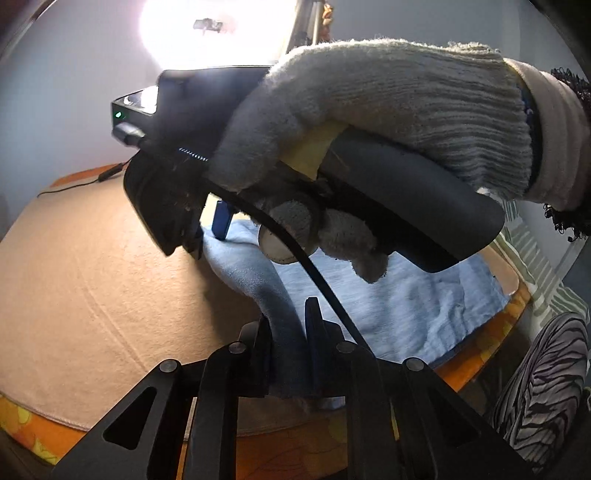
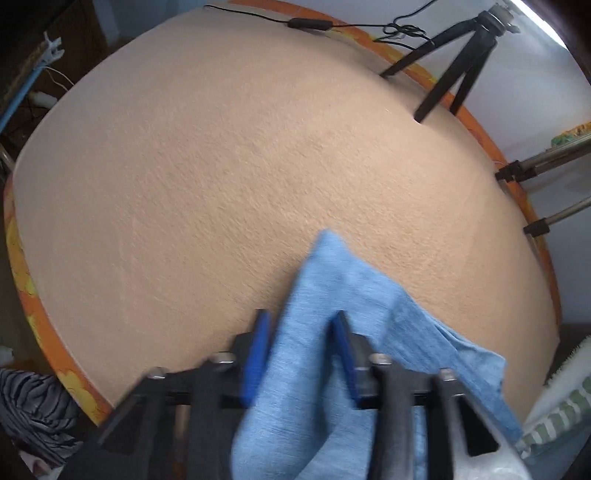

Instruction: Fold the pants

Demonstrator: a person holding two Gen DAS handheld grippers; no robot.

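The light blue pants lie on the tan table cover. My left gripper is shut on a raised fold of the pants. In the left wrist view the other gripper, held by a gloved hand, touches the cloth farther back. In the right wrist view my right gripper is shut on the blue pants, whose corner sticks out past the blue fingertips over the tan cover.
A black tripod and a cable stand at the far table edge. Metal stand legs are at the right. The orange patterned table rim borders the cover. Striped cloth is beside the table.
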